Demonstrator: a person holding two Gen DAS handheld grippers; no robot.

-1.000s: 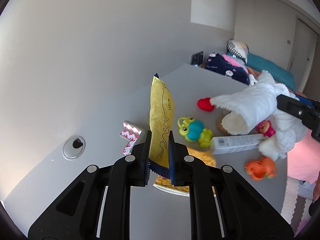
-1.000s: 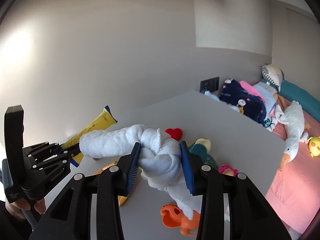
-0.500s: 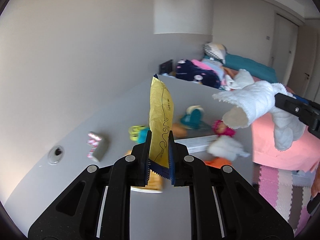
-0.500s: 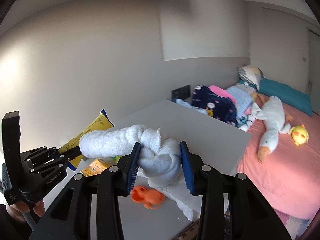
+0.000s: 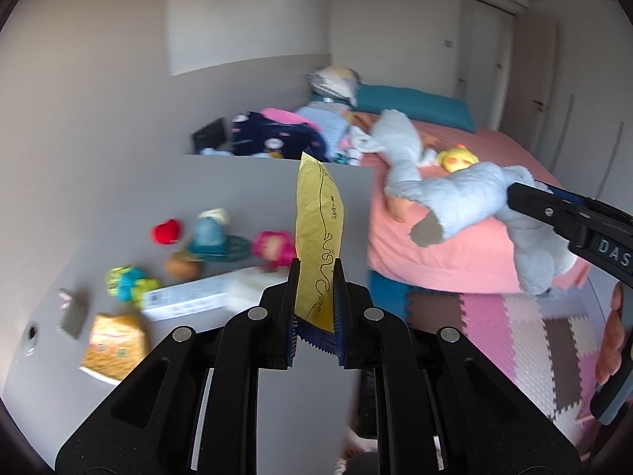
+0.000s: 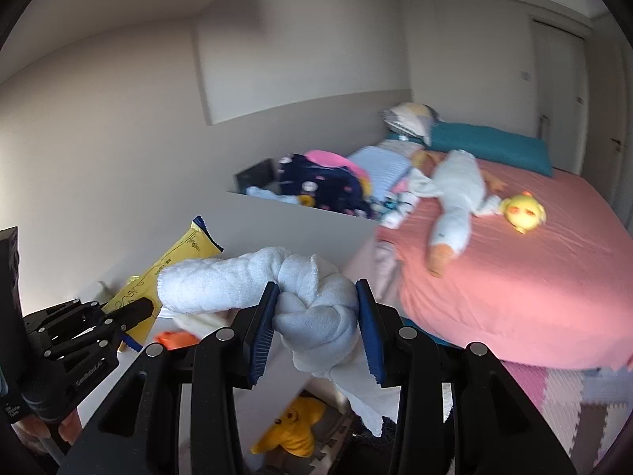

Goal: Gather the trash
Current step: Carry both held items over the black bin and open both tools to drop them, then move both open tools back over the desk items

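Trash in both tools: we swing from worktop [image 5: 245,182] toward the bed [image 6: 514,277], left tool [image 5: 315,308] clenched on yellow wrapper [image 5: 318,229], right tool [image 6: 316,324] grasping knotted white cloth [image 6: 312,301].

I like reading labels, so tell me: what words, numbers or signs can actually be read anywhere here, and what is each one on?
"DAS": white letters on the right hand-held gripper, cut off by the picture edge.
Yellow wrapper in the left hand-held gripper: small print and a squiggly line, too small to read.
White box on the table: print blurred.
Orange packet: blurred.
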